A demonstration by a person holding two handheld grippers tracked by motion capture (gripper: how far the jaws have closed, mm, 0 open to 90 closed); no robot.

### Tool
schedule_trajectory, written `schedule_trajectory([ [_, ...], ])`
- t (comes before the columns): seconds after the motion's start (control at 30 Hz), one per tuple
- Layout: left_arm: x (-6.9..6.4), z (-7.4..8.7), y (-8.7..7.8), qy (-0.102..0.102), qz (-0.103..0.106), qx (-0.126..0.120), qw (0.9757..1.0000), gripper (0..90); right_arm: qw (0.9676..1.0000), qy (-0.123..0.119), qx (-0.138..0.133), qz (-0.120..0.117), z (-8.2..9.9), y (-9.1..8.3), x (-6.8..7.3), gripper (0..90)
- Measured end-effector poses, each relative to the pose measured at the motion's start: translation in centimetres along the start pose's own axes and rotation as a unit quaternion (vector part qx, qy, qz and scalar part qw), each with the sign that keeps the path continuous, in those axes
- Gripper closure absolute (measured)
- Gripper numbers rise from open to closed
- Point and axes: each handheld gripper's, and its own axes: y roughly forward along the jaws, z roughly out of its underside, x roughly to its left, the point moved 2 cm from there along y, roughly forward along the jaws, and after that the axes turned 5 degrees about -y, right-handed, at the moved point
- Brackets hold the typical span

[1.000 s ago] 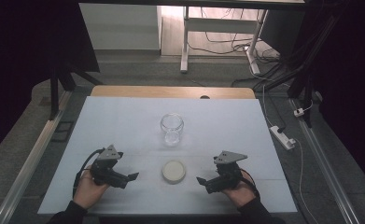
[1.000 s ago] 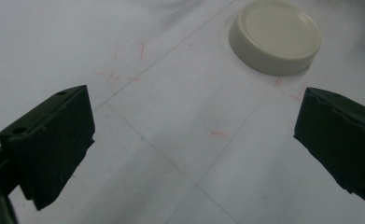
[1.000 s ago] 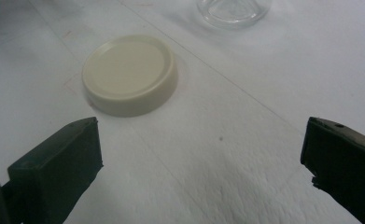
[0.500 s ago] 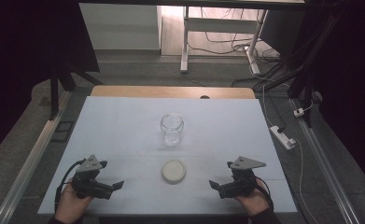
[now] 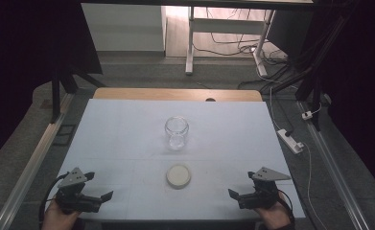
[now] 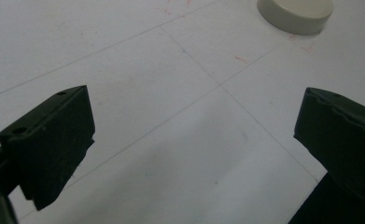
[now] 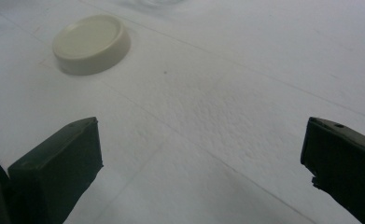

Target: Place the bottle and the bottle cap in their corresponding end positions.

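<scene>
Overhead plus claw-cams (shared lid (image 5: 178,176))

Left gripper (image 5: 99,199) and right gripper (image 5: 235,196): black bodies, each topped with a grey three-cornered plate. Black cable loops off each near the hand. Jaws are chunky black blocks, matte, small screw holes on top faces, edges slightly chipped.

Jar (image 5: 176,132) upright mid-table (image 5: 118,129). Lid (image 5: 178,176) flat on table just before jar, apart from it. Left claw (image 5: 96,199) well left of lid, at table's near edge. Right claw (image 5: 238,197) well right of lid, likewise at near edge. Power strip (image 5: 290,141) on floor, right of table.
</scene>
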Motion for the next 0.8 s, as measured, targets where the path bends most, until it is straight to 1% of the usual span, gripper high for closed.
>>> schedule_trajectory([
  [0.23,0.5,0.9,-0.7,-0.01,-0.017,0.004,0.9998,0.0,0.9996,0.018,0.008,0.018,1.4,-1.4,-0.7,0.0],
  [0.37,0.7,1.5,-1.0,-0.012,-0.028,0.011,0.9995,0.0,0.9994,0.025,0.011,0.022,1.9,-1.9,-0.9,0.0],
  [0.5,0.7,2.1,-1.2,-0.01,-0.039,0.024,0.9989,0.0,0.9991,0.027,0.014,0.03,2.2,-2.4,-0.8,0.0],
  [0.57,0.8,2.3,-1.2,-0.011,-0.041,0.029,0.9987,0.0,0.9989,0.029,0.015,0.033,2.3,-2.6,-0.8,0.0],
  [0.7,0.8,2.5,-1.4,-0.014,-0.041,0.029,0.9986,0.0,0.9985,0.035,0.016,0.038,2.4,-2.9,-0.8,0.0],
  [0.8,0.8,2.5,-1.4,-0.015,-0.038,0.027,0.9988,0.0,0.9985,0.034,0.018,0.038,2.4,-2.8,-0.8,0.0],
])
